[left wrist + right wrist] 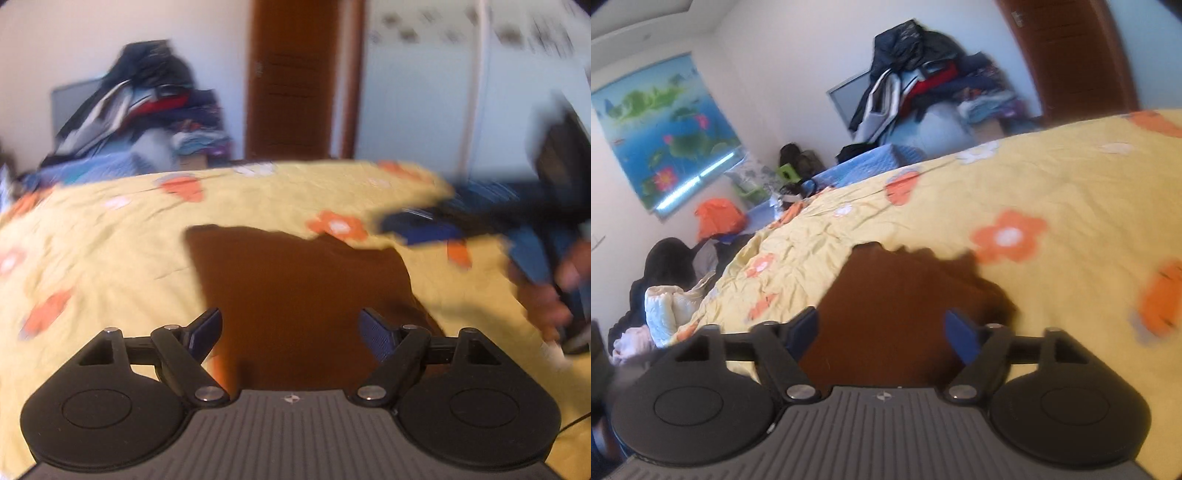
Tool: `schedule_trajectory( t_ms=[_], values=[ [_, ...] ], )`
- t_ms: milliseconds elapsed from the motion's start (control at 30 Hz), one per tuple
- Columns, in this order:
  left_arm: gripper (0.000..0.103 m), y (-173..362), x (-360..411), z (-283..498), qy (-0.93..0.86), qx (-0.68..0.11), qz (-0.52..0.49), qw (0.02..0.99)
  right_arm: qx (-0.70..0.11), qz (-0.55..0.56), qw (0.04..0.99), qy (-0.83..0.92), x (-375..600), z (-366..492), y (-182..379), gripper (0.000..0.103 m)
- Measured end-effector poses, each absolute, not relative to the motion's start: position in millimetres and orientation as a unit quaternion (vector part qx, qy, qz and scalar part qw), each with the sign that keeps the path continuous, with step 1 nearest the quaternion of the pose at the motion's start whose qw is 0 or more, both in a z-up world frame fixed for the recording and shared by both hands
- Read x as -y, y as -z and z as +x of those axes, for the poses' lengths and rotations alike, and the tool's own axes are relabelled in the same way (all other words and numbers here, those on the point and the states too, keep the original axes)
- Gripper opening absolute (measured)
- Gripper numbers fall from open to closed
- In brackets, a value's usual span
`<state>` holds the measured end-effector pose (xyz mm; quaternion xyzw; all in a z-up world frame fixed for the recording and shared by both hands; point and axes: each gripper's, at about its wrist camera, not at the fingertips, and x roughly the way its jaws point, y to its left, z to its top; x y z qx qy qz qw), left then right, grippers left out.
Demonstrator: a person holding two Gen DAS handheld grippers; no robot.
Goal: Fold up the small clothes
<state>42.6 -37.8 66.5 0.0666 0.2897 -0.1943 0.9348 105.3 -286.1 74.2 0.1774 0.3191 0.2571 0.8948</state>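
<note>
Left wrist view, blurred. Left tool [291,334] released, blue fingers [207,332] spread wide, nothing between them. Brown garment [295,280] lies flat on the bed's yellow flowered cover [110,251], centre of frame, running from mid-frame down under the tool body. Whether the fingers touch the cloth cannot be told.

Right edge of the same frame: right tool [424,223] comes in from the right, badly smeared, blue fingers pointing left over the cover above the garment's upper right corner. A hand [550,295] grips its handle at lower right.

Right wrist view. Right tool [881,332] also released, fingers [960,341] well apart, empty. The garment [897,302] sits lower centre, its rumpled far edge against the cover [1052,184].

Background, upper part of both frames: heap of clothes [147,107] piled against the white wall, brown door [295,77] just right of it. Right wrist view adds a lotus-pond poster [661,125] at upper left and an orange bundle [718,218] below it, beside the bed.
</note>
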Motion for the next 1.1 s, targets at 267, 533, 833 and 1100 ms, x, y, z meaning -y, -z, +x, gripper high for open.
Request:
schedule_trajectory(
  t_ms=[267, 533, 833, 1100],
  values=[
    [0.082, -15.6, 58.0, 53.5, 0.195, -0.291, 0.104, 0.931, -0.362, 0.050, 0.901, -0.234, 259.5, 138.8, -17.9, 0.079],
    [0.086, -12.1, 59.8, 47.4, 0.194, -0.278, 0.102, 0.935, -0.358, 0.054, 0.890, -0.277, 202.8, 168.2, -82.4, 0.079],
    [0.086, -12.1, 58.0, 42.3, 0.194, -0.277, 0.100, 0.936, -0.421, -0.053, 0.857, -0.293, 98.9, 239.6, -18.5, 0.099],
    [0.086, -21.9, 45.2, 34.0, 0.198, -0.267, 0.077, 0.940, -0.382, -0.125, 0.879, -0.255, 79.7, 216.3, -22.0, 0.095]
  ],
)
